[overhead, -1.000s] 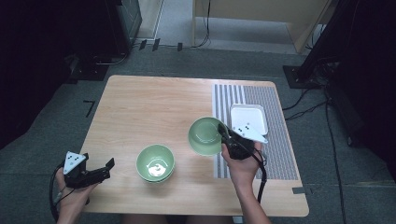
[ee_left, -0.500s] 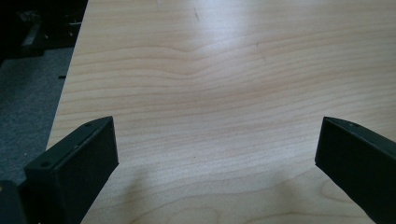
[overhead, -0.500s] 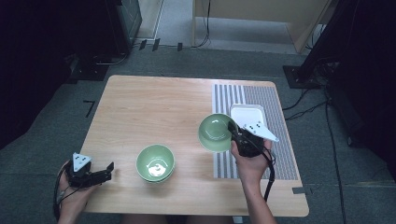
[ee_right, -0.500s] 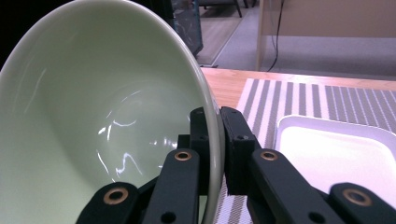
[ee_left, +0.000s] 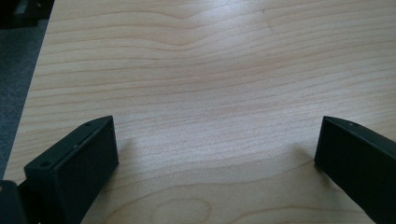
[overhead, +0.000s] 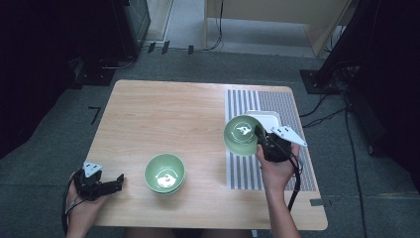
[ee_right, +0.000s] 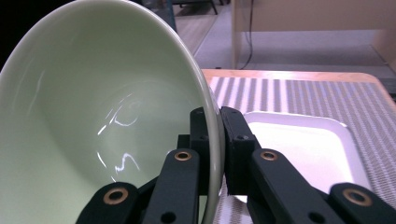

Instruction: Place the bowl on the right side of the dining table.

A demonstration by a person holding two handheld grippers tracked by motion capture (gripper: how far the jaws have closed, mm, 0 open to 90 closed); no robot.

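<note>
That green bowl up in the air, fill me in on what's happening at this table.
A person works with two grippers. The right gripper pinches the rim of a green bowl, held tilted above the striped mat beside a white tray. A second green bowl sits on the wooden table. The left gripper rests open near the table's corner.

2 green bowls (overhead: 165,173) (overhead: 241,134), 1 white tray (overhead: 270,119), 1 striped mat (overhead: 292,105), 2 hand-held grippers (overhead: 119,181) (overhead: 258,137).

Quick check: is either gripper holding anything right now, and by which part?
The right gripper holds a green bowl by its rim, jaws pinching the wall inside and out. The left gripper holds nothing; its jaws stand open over bare table.
</note>
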